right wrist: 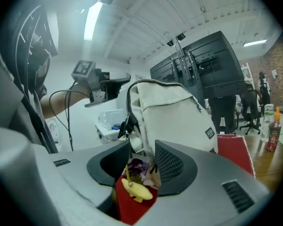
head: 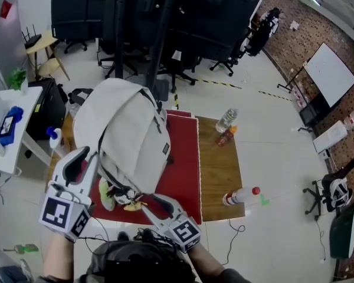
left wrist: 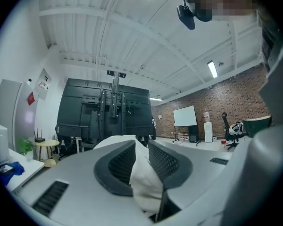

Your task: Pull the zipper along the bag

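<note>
The wooden counter (head: 221, 175) carries a red mat (head: 186, 158) on its left half, and the white bag (head: 127, 128) stands on the mat, leaning towards me. My left gripper (head: 85, 156) is at the bag's near left side, its fingers pressed together on a fold of the white cloth. My right gripper (head: 150, 202) is at the bag's near bottom edge, its fingers pinching the charms (right wrist: 139, 173) that hang by the zipper. Right of the mat, two bottles (head: 226, 122) stand far and a red-capped bottle (head: 241, 196) lies near.
</note>
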The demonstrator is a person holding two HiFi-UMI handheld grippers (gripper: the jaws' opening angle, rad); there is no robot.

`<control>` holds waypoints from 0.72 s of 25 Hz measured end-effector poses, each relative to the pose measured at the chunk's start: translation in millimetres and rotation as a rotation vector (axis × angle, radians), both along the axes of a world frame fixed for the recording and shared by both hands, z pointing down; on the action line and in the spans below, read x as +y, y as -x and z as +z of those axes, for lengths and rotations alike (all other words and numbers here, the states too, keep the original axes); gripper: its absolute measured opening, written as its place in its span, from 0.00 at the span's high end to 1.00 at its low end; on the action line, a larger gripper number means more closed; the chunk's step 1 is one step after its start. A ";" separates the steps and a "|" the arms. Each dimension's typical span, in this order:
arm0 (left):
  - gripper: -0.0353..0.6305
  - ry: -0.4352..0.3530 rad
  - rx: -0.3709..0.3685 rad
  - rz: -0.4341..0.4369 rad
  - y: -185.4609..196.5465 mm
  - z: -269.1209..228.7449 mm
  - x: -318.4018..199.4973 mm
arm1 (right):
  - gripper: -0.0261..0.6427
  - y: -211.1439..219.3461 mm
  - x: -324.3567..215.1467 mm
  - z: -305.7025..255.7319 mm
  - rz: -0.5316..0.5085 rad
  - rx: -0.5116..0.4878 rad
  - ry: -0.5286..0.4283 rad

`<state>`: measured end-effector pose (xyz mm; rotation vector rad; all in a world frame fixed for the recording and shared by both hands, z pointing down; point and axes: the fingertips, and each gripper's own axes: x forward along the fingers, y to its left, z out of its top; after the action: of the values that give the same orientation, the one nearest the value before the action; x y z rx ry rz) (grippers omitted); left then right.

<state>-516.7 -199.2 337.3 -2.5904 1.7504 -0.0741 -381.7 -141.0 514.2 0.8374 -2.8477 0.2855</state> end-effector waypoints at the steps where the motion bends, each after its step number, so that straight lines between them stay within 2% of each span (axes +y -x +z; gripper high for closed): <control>1: 0.76 0.005 0.006 -0.012 2.6 4.6 3.2 | 0.72 -4.3 -3.7 -5.9 0.022 -0.011 -0.010; 5: 0.76 0.013 0.042 -0.042 6.4 21.6 14.6 | 0.71 -20.0 -28.0 -44.6 0.120 -0.104 -0.097; 8: 0.76 0.007 0.064 -0.012 -1.6 28.6 19.0 | 0.73 -21.7 -48.1 -78.0 0.132 -0.160 -0.198; 12: 0.80 -0.006 0.035 -0.043 -1.4 34.9 16.8 | 0.96 -13.7 -68.1 -114.5 0.130 -0.186 -0.308; 18: 0.85 -0.017 0.030 -0.078 -5.7 38.8 17.1 | 0.96 7.6 -67.3 -144.5 0.101 -0.177 -0.425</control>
<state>-511.0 -182.1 376.1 -2.5250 1.8531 -0.0209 -389.3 -208.3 369.7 1.0801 -3.0876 -0.2591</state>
